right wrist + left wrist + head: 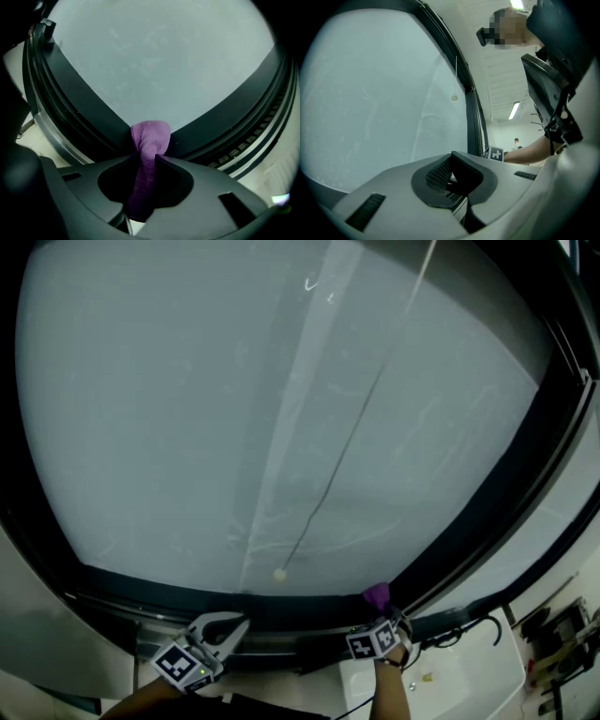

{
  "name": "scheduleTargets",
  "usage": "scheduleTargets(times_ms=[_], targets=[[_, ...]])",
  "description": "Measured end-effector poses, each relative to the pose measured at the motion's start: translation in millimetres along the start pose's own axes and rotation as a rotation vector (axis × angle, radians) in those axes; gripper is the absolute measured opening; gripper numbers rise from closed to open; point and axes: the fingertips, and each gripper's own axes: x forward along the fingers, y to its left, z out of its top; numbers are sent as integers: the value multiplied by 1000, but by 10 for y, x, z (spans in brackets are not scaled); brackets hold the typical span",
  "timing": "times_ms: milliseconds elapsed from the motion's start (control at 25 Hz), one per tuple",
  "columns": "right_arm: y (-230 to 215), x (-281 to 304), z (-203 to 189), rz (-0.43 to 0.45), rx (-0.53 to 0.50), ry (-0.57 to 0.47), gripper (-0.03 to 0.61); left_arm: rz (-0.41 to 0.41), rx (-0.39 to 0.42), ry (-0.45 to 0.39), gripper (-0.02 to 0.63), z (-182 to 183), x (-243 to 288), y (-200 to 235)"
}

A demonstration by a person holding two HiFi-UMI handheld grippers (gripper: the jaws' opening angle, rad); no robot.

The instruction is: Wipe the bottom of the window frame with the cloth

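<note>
The right gripper (379,617) pinches a purple cloth (376,595) between its fingers. In the right gripper view the cloth (149,140) runs up through the gap as a twisted roll. Its bunched top sticks out past the fingertips and presses against the dark frame (89,112) just under the glass (159,56). Ribbed tracks of the frame curve away on both sides.

In the head view the cloth sits on the bottom rail of the frame (281,610), right of the middle, near where the rail meets the slanted right-hand frame member. The glass (281,409) is frosted and pale. A thin cord (349,446) hangs down across it and ends in a small pale bead (278,575) just above the rail, left of the cloth.

The left gripper (239,622) is held low, left of the right one and apart from the cloth, with its tips near the rail; whether they touch it is hard to tell from here. In the left gripper view its fingers (440,174) are pressed together at the tips with nothing between them. They point along the glass toward the side frame. The right gripper's marker cube (496,153) and the person's arm (525,152) show beyond them.

A white sill (469,667) lies below the frame at lower right, with some dark items at its far edge too small to name.
</note>
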Motion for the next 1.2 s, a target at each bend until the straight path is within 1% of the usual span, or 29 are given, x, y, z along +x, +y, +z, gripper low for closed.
scheduleTargets(times_ms=[200,400,560,800,1000,1120,1200], targets=[[112,-79,43,59,7,-39,86,1,-3,12,5,-17,-5,7],[226,-167,139,89,-14,-64,86,6,12,19,5,-18,3,14],[324,-274,203,107,-32,-83,86,8,1,20,5,-28,15,-8],[472,-367,349,144,-1,-123,86,1,17,25,5,-30,16,16],[562,-442,426,174,8,-140,86,-8,-19,34,5,9,29,-26],[669,-503,491,194,9,-155,86,0,-10,22,5,-9,16,8],[739,-530,519,203,6,-165,86,-4,-16,35,5,8,15,-12]])
